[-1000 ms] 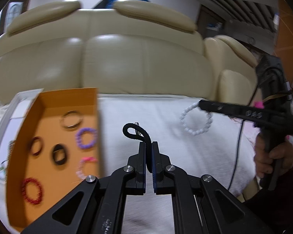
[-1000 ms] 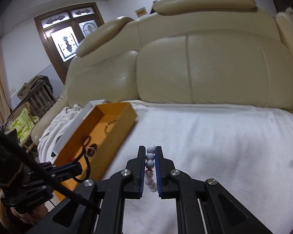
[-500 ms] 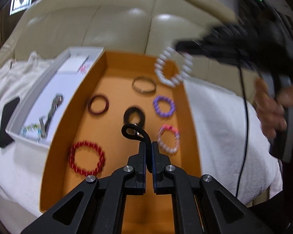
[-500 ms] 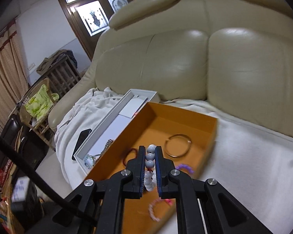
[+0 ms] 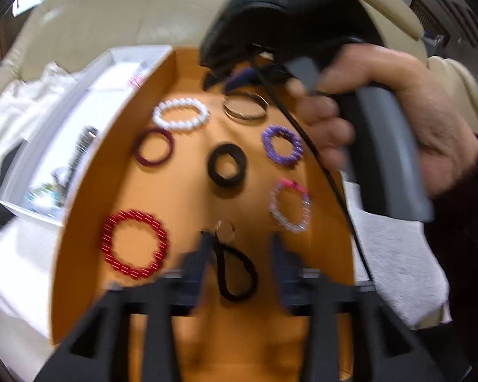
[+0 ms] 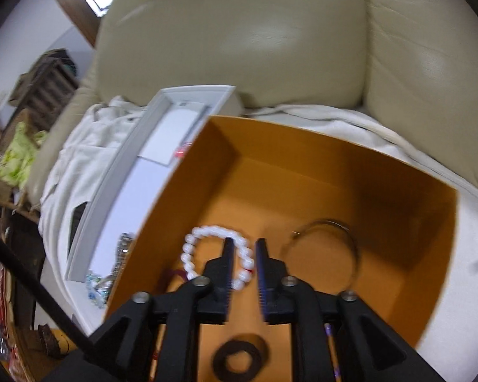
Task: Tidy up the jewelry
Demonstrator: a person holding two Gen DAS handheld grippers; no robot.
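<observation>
An orange box (image 5: pixel 89 210) (image 6: pixel 395 210) holds several bracelets. My left gripper (image 5: pixel 239 242) is open low over the box's near end; a black cord loop with a small ring (image 5: pixel 235 267) lies on the floor between its fingers. My right gripper (image 6: pixel 243 245) is open above the box's far end, and the white bead bracelet (image 6: pixel 204 238) (image 5: pixel 181 116) lies flat under it. Also in the box lie a red bead bracelet (image 5: pixel 133 243), a maroon band (image 5: pixel 153 146), a black band (image 5: pixel 228 165) (image 6: pixel 239 361), a purple one (image 5: pixel 282 145), a pink-and-clear one (image 5: pixel 290 205) and a metal bangle (image 5: pixel 245 106) (image 6: pixel 322 248).
A white tray (image 5: pixel 57 127) (image 6: pixel 111 184) with a watch and small items lies left of the orange box on a white blanket (image 6: pixel 334 121). The beige sofa back (image 6: pixel 271 31) rises behind. The hand holding the right gripper (image 5: pixel 398 102) hangs over the box's right side.
Both grippers have opened. The black cord loop left my left gripper and now lies in the box. The white bead bracelet left my right gripper and lies at the box's far end.
</observation>
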